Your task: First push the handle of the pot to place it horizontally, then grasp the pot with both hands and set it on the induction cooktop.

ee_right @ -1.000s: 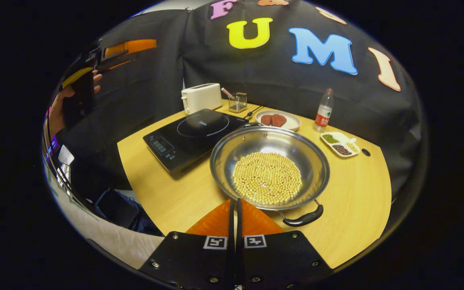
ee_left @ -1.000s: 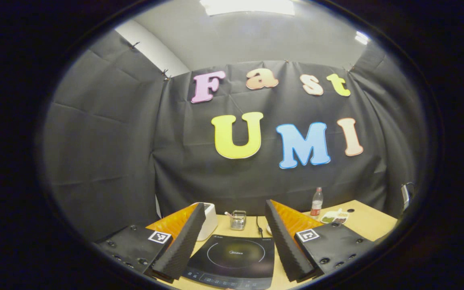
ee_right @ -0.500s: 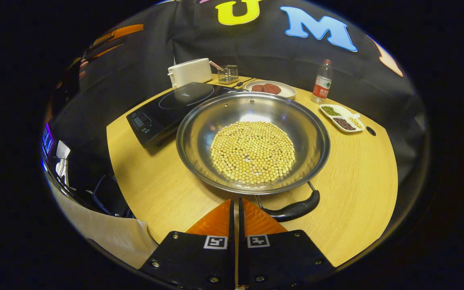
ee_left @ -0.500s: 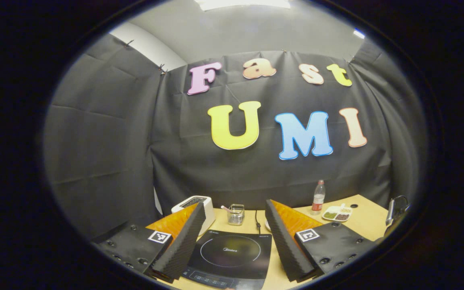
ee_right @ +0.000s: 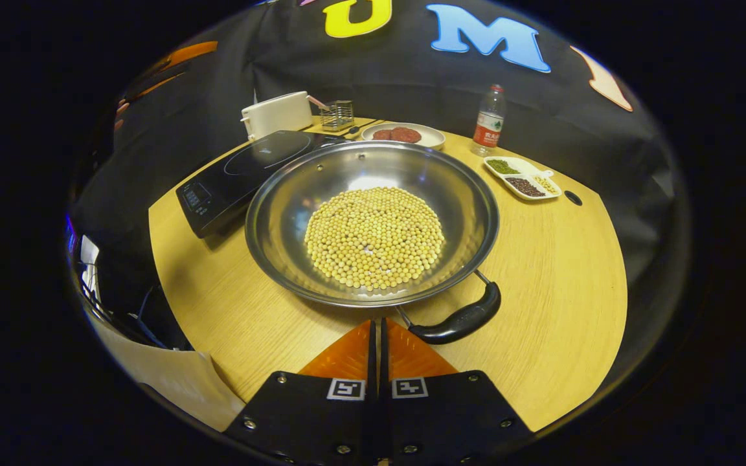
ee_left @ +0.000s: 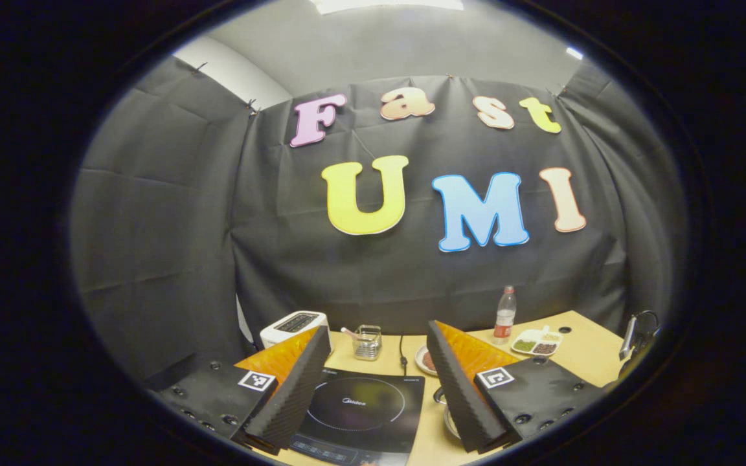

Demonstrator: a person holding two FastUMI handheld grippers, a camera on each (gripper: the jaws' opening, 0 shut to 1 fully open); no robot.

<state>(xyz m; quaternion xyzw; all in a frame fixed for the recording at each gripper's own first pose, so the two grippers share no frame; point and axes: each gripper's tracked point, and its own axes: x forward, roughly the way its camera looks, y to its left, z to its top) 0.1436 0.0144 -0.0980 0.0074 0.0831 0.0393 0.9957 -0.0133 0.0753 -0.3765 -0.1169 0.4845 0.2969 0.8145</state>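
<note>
Right now your right tool (ee_right: 379, 327) has its fingers together with nothing between them, tips just short of the pot's (ee_right: 373, 223) near rim and beside its black handle (ee_right: 457, 320), which points off to the right and toward you at an angle. That pot, with a round layer of yellow beans (ee_right: 374, 236) in it, sits on the bench (ee_right: 554, 272) against the induction cooktop (ee_right: 243, 171). Your left tool (ee_left: 373, 382) is held high with its fingers wide apart, and between them you see the cooktop (ee_left: 360, 411). Behind stand a white toaster (ee_right: 276, 113), a wire basket (ee_right: 337, 115), a plate (ee_right: 402, 134), a bottle (ee_right: 488, 122) and a divided dish (ee_right: 522, 178).
</note>
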